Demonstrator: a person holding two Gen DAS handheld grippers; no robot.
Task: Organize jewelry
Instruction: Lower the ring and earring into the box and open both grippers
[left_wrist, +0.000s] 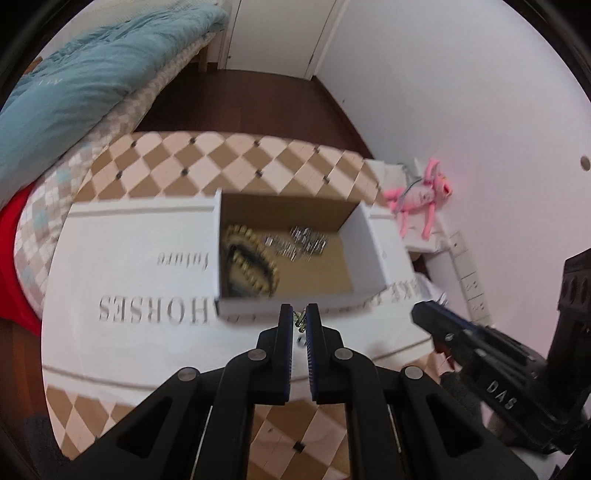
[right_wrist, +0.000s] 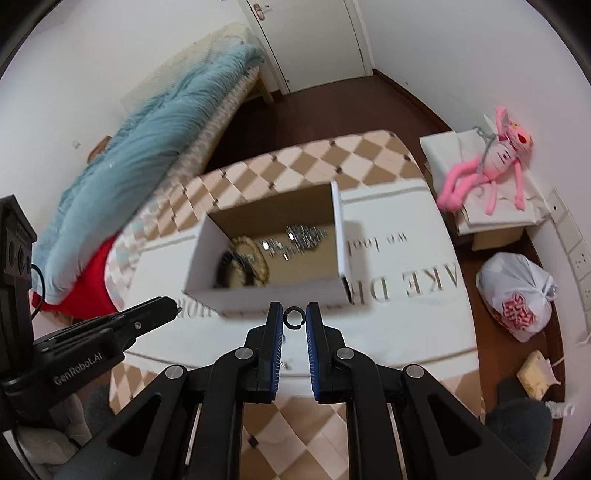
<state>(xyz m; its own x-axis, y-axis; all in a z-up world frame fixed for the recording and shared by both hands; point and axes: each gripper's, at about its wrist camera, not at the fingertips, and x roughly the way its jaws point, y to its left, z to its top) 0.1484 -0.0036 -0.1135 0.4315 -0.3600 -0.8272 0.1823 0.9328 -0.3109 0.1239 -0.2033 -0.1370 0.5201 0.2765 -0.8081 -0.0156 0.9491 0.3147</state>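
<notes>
An open white cardboard box (left_wrist: 380, 251) (right_wrist: 207, 254) stands on a white lettered cloth on the table. Inside lie a gold beaded bracelet (left_wrist: 255, 258) (right_wrist: 255, 258) and a pile of silver jewelry (left_wrist: 306, 240) (right_wrist: 303, 236). My left gripper (left_wrist: 300, 317) is shut on a small gold and silver piece of jewelry (left_wrist: 300, 319), just in front of the box's near wall. My right gripper (right_wrist: 294, 317) is shut on a small dark ring (right_wrist: 294, 317), also in front of the box. The right gripper shows in the left wrist view (left_wrist: 424, 314), the left gripper in the right wrist view (right_wrist: 173, 306).
The table has a brown and cream checked cover (left_wrist: 229, 155) (right_wrist: 314, 162). A bed with a blue quilt (left_wrist: 92, 74) (right_wrist: 147, 122) lies to the left. A pink plush toy (left_wrist: 421, 195) (right_wrist: 491, 162) sits on white boxes at the right. A white plastic bag (right_wrist: 517, 295) lies on the floor.
</notes>
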